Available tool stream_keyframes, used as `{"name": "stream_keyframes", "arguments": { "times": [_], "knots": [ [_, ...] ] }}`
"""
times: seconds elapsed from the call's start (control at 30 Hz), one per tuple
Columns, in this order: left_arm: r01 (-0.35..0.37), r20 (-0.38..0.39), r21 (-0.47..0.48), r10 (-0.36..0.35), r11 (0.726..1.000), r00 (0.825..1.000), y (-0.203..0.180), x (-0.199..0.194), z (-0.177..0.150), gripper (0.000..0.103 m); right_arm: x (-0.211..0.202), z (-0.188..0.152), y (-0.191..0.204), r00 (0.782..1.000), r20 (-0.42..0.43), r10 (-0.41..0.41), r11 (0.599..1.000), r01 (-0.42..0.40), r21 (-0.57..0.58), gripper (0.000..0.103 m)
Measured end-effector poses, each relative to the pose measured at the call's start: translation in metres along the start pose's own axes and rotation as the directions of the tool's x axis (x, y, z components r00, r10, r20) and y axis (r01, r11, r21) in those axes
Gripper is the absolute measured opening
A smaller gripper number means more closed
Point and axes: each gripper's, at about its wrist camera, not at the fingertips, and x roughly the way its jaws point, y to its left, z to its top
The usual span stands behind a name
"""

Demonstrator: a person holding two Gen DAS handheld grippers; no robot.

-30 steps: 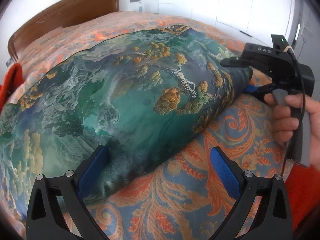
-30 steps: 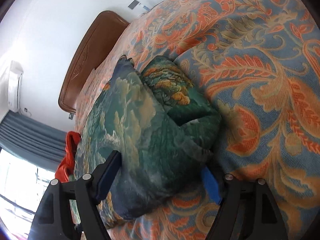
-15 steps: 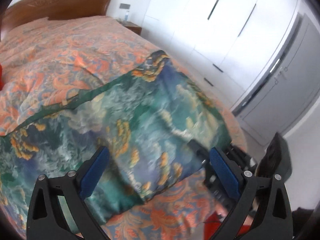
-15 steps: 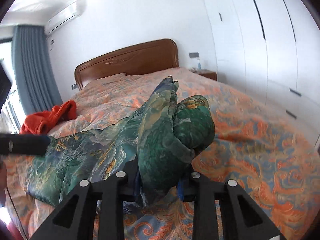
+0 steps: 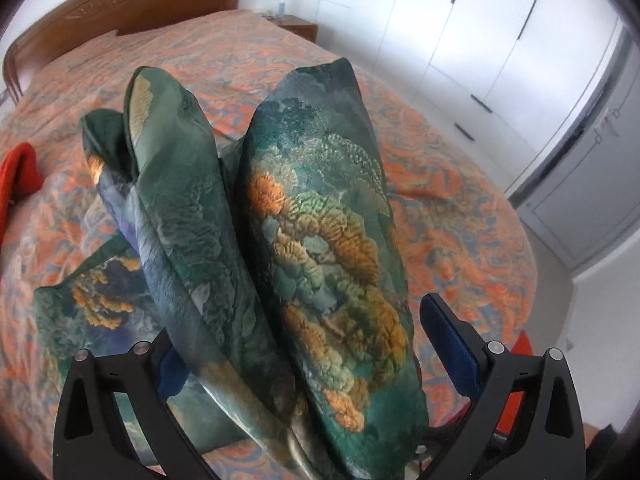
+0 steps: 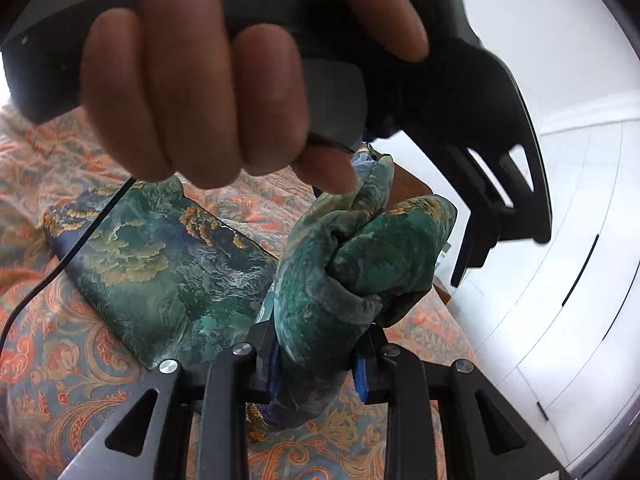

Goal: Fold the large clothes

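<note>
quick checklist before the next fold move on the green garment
1. Right tool clamped on green garment: ok.
2. Left tool clamped on it: not ok; the blue pads stand wide, cloth bunched between them.
3. Rest of garment flat on bedspread: ok, right view.
4. Bunch smooth: not ok, crumpled.
5. Red cloth clear of garment: ok.
6. Cable clear of cloth: not ok, crosses the garment in the right view.

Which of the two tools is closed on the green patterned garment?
The right tool: its blue pads squeeze the green patterned garment. The left tool stands wide open around bunched folds.
</note>
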Motion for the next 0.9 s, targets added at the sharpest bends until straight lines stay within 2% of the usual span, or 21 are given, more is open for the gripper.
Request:
{"name": "stream_keyframes", "arguments": {
  "times": [0.07, 0.1, 0.13, 0.17, 0.2, 0.23, 0.3, 0.33, 0.43, 0.47, 0.5, 0.6, 0.67, 0.77, 0.9],
  "knots": [
    [-0.044, -0.004, -0.006, 0.044, 0.999, 0.999, 0.007, 0.002, -0.003, 0.1, -0.002, 0.002, 0.016, 1.0, 0.016, 0.001, 0.998, 0.0, -0.055, 0.027],
    [-0.069, -0.004, -0.007, 0.069, 0.998, 0.998, 0.011, 0.002, -0.005, 0.095, -0.001, 0.004, 0.022, 1.0, 0.024, 0.002, 0.997, 0.0, -0.081, 0.027],
    [-0.091, -0.009, -0.009, 0.091, 0.996, 0.996, 0.015, 0.004, -0.006, 0.079, -0.004, 0.002, 0.026, 1.0, 0.03, 0.003, 0.995, 0.0, -0.1, 0.027],
    [-0.103, -0.016, -0.012, 0.102, 0.995, 0.995, 0.018, 0.005, -0.008, 0.07, -0.004, 0.002, 0.032, 0.999, 0.035, 0.006, 0.993, -0.001, -0.118, 0.027],
    [-0.101, -0.019, -0.019, 0.101, 0.995, 0.995, 0.021, 0.005, -0.01, 0.052, -0.005, 0.002, 0.037, 0.999, 0.04, 0.007, 0.991, -0.002, -0.134, 0.027],
    [-0.088, -0.02, -0.029, 0.088, 0.996, 0.996, 0.027, 0.005, -0.013, 0.038, -0.006, 0.002, 0.041, 0.999, 0.039, 0.011, 0.99, -0.006, -0.144, 0.027],
    [-0.067, -0.013, -0.047, 0.066, 0.997, 0.998, 0.035, 0.004, -0.015, 0.032, -0.002, 0.002, 0.041, 0.999, 0.023, 0.026, 0.991, -0.023, -0.132, 0.027],
    [-0.057, -0.009, -0.054, 0.057, 0.997, 0.998, 0.039, 0.003, -0.016, 0.03, -0.001, 0.001, 0.039, 0.999, 0.018, 0.032, 0.993, -0.03, -0.116, 0.028],
    [-0.027, 0.009, -0.085, 0.028, 0.996, 1.0, 0.062, -0.01, -0.015, 0.029, -0.006, 0.006, 0.034, 0.999, 0.024, 0.041, 0.996, -0.039, -0.079, 0.046],
    [-0.02, 0.014, -0.098, 0.022, 0.995, 1.0, 0.069, -0.015, -0.014, 0.029, -0.012, 0.008, 0.032, 0.997, 0.037, 0.066, 0.996, -0.064, -0.058, 0.06],
    [-0.012, 0.022, -0.119, 0.014, 0.993, 1.0, 0.083, -0.02, -0.014, 0.029, -0.025, 0.01, 0.027, 0.995, 0.048, 0.09, 0.995, -0.089, -0.034, 0.067],
    [0.008, 0.042, -0.185, 0.0, 0.983, 0.999, 0.115, -0.034, -0.019, 0.029, -0.045, 0.013, 0.01, 0.977, 0.055, 0.204, 0.975, -0.208, 0.083, 0.067],
    [0.006, 0.049, -0.217, 0.005, 0.976, 0.999, 0.135, -0.038, -0.026, 0.029, -0.052, 0.011, -0.001, 0.967, 0.059, 0.248, 0.955, -0.255, 0.15, 0.067],
    [0.007, 0.056, -0.272, 0.008, 0.962, 0.998, 0.168, -0.041, -0.042, 0.029, -0.054, 0.005, -0.019, 0.959, 0.055, 0.279, 0.931, -0.284, 0.23, 0.067],
    [0.016, 0.062, -0.334, 0.006, 0.943, 0.998, 0.206, -0.039, -0.069, 0.029, -0.032, 0.004, -0.037, 0.95, 0.016, 0.311, 0.898, -0.299, 0.322, 0.067]
  ]
}}
